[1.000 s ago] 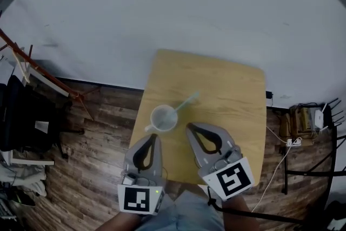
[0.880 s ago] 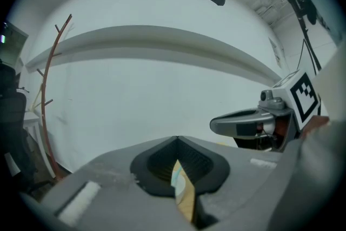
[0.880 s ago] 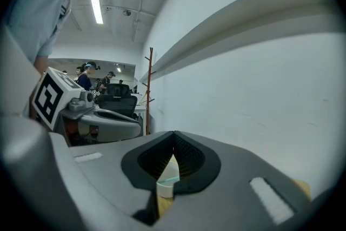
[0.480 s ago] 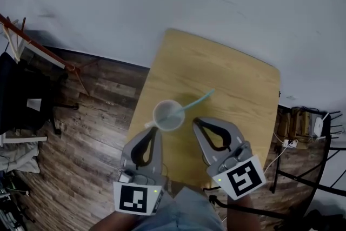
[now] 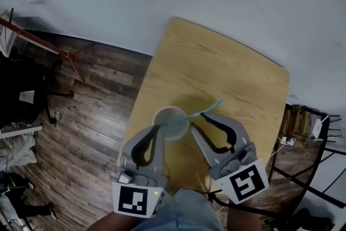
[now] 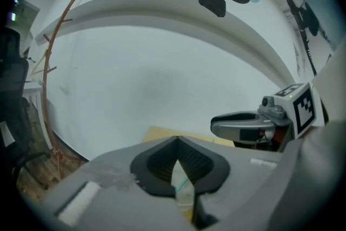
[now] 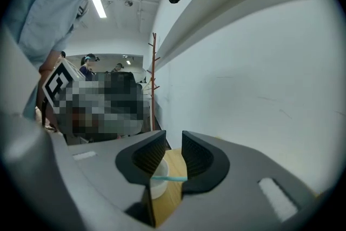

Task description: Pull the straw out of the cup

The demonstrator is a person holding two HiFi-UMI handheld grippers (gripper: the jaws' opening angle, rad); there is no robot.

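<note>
Right claw just opened astride straw, tip up-right

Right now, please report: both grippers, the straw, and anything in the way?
Left gripper shut, beside the cup. Right gripper open, jaws just opening, straw crossing the gap, ungripped. Straw in the cup, leaning right. Nothing in the way.
</note>
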